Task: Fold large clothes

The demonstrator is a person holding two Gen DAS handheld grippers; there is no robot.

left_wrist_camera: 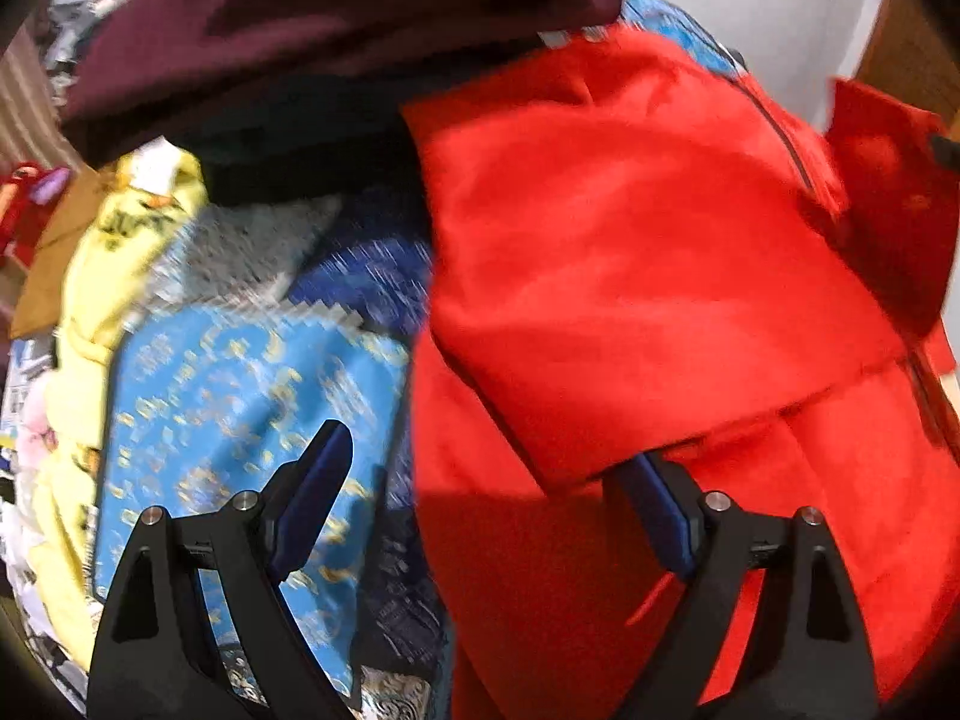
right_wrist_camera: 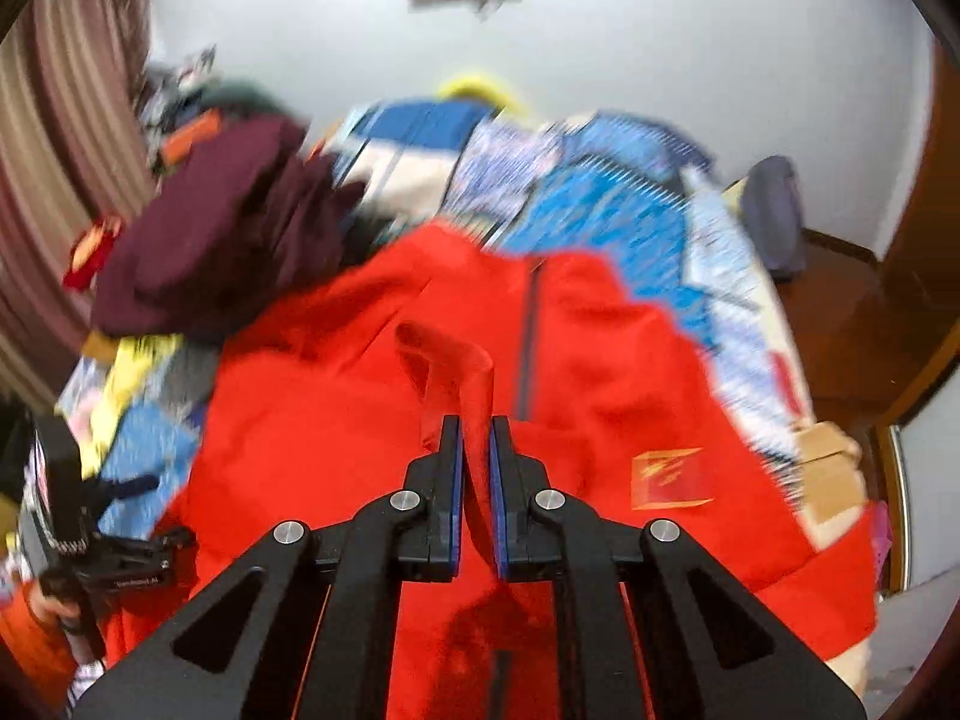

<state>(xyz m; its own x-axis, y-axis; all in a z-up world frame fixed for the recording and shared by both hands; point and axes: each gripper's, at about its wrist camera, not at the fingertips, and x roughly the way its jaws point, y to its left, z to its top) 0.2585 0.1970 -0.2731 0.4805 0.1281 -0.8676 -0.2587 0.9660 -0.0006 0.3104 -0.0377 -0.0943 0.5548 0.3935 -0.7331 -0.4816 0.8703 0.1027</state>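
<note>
Right claw (right_wrist_camera: 476, 450) pinches red jacket (right_wrist_camera: 600, 372) fold; left claw (left_wrist_camera: 480, 468) spread wide.

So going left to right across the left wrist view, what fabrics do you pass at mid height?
Yellow printed cloth → light blue fabric with gold pattern → bright red zip-up garment, partly folded over itself.

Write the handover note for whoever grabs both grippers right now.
Right gripper: shut on a pinched fold of the red jacket.
Left gripper: open, holding nothing, over the jacket's left edge.
The jacket lies spread on the bed with its zipper up; one panel looks folded over. A maroon garment sits heaped behind it.
Done: at most a first fold.
Left: finish folding the jacket, then the pile.
</note>
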